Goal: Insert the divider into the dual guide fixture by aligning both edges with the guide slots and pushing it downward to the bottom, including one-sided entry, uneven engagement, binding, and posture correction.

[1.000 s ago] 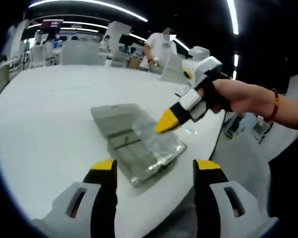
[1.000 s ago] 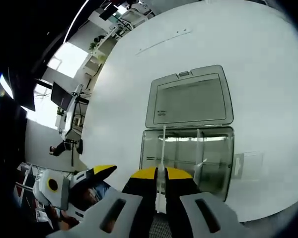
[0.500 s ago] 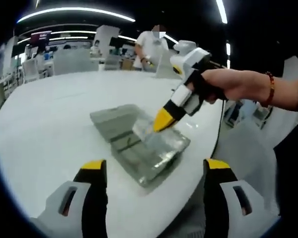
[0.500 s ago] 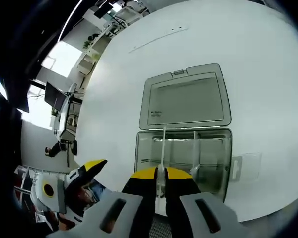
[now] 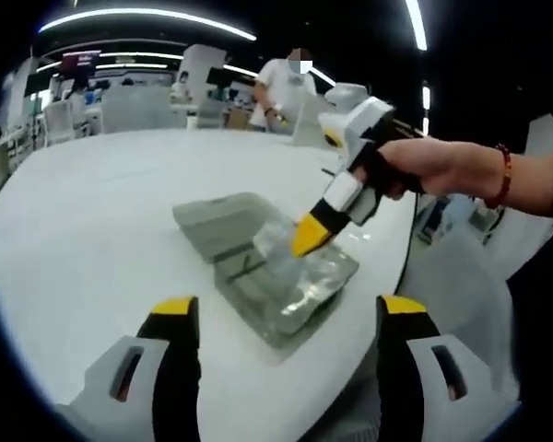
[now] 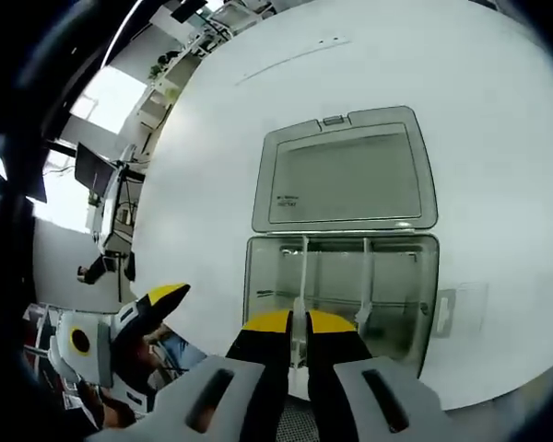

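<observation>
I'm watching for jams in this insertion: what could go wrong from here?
The right gripper pinches the clear divider by one end, so it may tilt in the box and bind. The left gripper hangs open, apart from the box, so a push may slide it on the table.

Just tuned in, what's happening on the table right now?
A person works two handheld grippers over a clear plastic box on a white table; its lid lies open flat. The right gripper, jaws closed on a thin clear divider, holds it over the box's left part, edge-on. A second divider already stands inside. The left gripper hangs open short of the box.
</observation>
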Tool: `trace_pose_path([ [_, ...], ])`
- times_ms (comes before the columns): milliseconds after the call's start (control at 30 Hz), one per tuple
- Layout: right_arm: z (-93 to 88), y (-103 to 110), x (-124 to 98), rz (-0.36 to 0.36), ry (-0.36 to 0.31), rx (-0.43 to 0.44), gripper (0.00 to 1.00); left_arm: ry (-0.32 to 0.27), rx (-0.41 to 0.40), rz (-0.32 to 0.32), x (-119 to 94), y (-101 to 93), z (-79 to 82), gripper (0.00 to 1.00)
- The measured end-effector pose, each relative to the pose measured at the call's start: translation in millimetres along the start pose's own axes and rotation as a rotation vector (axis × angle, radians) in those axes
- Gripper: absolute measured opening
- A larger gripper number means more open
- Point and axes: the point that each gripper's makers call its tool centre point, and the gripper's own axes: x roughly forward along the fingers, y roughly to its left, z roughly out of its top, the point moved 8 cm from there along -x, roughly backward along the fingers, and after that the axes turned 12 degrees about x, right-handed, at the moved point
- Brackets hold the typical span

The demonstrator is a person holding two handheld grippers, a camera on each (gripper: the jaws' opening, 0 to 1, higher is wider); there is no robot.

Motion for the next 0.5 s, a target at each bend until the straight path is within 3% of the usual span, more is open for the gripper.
trace_pose_path([
  [200, 2.9, 1.0, -4.6, -0.004, 0.019, -0.001, 0.00, 0.002, -0.012, 0.000, 0.0, 0.7, -2.4, 0.77],
  [500, 6.5, 6.7, -4.9, -0.017, 0.108, -0.007, 0.00, 0.001, -0.017, -0.006, 1.3, 0.4, -3.3, 0.77],
])
